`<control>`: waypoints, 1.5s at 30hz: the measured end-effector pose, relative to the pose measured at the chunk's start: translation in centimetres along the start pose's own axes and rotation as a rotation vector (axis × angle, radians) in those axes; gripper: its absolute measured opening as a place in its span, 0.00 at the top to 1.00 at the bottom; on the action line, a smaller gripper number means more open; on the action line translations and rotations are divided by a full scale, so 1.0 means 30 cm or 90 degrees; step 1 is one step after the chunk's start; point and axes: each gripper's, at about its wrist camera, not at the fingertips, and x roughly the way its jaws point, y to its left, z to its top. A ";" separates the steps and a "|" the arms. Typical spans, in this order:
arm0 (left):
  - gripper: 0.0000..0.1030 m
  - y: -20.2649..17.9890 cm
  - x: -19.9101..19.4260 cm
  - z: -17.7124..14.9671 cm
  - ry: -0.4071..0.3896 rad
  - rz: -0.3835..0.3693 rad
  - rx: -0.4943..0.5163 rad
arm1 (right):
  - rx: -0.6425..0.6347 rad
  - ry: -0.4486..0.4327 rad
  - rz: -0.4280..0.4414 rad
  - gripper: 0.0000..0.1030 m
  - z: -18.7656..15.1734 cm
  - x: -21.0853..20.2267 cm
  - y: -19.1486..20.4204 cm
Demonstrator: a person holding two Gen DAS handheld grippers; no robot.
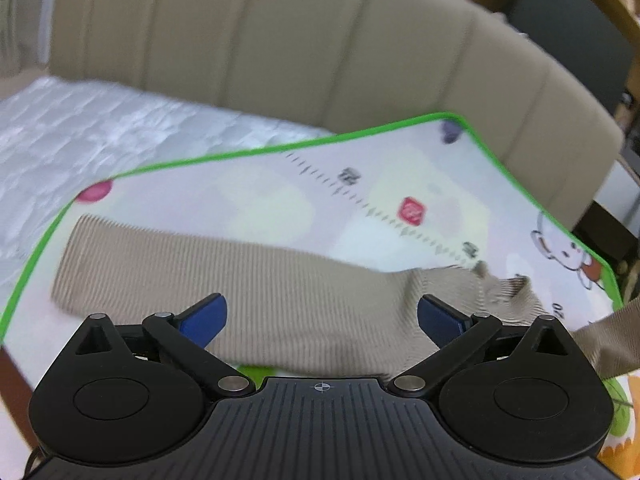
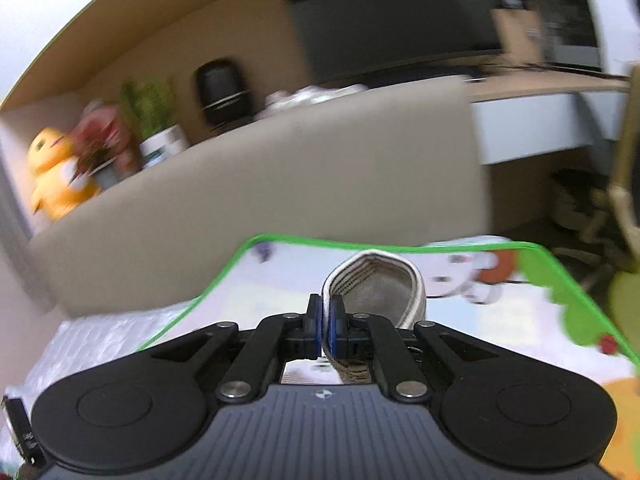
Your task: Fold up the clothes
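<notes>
A beige ribbed knit garment [image 1: 224,276] lies stretched across a green-edged cartoon play mat [image 1: 280,184]; its right end is bunched and lifted toward the right edge. My left gripper [image 1: 320,316] is open, its blue pads [image 1: 204,318] wide apart just above the garment's near edge, holding nothing. My right gripper [image 2: 326,320] is shut on a fold of the same beige garment [image 2: 376,280], whose ribbed hem loops up in front of the fingers, above the mat [image 2: 520,312].
A beige padded headboard [image 1: 260,40] runs behind the mat; it also shows in the right wrist view [image 2: 260,184]. A white quilted mattress [image 1: 80,136] lies left of the mat. A shelf with a yellow toy [image 2: 56,172] and plant stands behind.
</notes>
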 end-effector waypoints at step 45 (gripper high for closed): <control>0.47 0.298 0.080 0.041 -0.019 0.229 -0.217 | -0.013 0.089 0.071 0.46 -0.515 0.011 0.050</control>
